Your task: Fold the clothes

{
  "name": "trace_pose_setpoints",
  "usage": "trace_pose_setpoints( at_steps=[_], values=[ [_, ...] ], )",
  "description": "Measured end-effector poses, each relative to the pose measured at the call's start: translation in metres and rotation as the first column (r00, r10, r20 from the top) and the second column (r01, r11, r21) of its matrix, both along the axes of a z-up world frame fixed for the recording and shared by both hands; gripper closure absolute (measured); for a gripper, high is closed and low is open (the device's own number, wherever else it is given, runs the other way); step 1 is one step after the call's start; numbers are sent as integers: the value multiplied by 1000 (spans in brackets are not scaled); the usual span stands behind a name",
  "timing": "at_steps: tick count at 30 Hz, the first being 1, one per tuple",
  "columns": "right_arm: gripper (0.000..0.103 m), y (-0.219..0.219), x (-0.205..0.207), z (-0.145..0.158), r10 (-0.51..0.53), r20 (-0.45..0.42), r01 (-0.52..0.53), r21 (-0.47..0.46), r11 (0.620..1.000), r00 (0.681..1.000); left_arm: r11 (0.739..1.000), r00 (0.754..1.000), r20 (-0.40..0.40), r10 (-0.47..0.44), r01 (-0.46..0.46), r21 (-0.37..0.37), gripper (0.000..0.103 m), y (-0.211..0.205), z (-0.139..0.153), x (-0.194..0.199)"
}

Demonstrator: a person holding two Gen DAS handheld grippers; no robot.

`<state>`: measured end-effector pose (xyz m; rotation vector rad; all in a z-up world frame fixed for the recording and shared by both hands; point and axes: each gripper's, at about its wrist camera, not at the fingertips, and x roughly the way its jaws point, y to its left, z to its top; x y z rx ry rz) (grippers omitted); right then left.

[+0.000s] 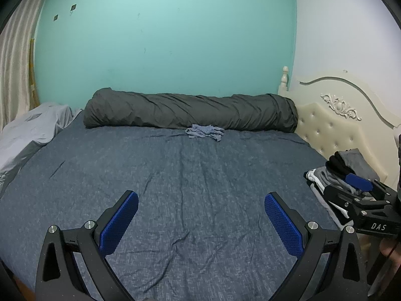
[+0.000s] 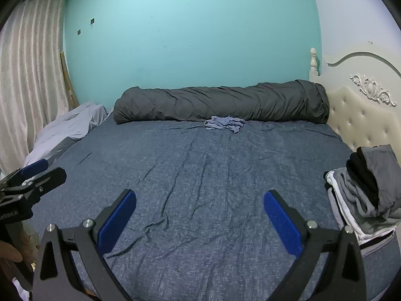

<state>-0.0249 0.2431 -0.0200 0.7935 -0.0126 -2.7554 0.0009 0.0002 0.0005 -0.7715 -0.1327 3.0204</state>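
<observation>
- Left wrist view: our left hand-held gripper (image 1: pixel 201 207) gapes wide, empty, above the bed (image 1: pixel 175 188).
- Our right hand-held gripper (image 2: pixel 199 207) likewise gapes, empty.
- We see a crumpled blue garment (image 2: pixel 223 123) against the rolled grey duvet (image 2: pixel 220 104); folded clothes (image 2: pixel 363 190) sit right.

The crumpled blue garment (image 1: pixel 205 132) lies far ahead of both grippers, too small to tell its kind. To the right, the pile of folded clothes (image 2: pixel 368 195) runs off the picture's edge; in the left wrist view the right gripper (image 1: pixel 361 188) covers part of it.
</observation>
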Motion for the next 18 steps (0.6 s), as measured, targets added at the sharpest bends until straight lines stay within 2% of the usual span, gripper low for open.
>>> trace_pose_setpoints(
  at_steps=[5,11,18],
  values=[
    [1,-2,0,2,-2,-6,2,2,1000,1000,1000,1000,-3,-1,1,3,0,1,4,7],
    [1,8,-1,-3,-12,3,12,-30,999,1000,1000,1000,20,-10,10,11,0,-1,-5,-1],
    [1,9,-7,-5,-15,13,16,-14,1000,1000,1000,1000,26,-8,8,8,0,0,-6,-2]
  ],
)
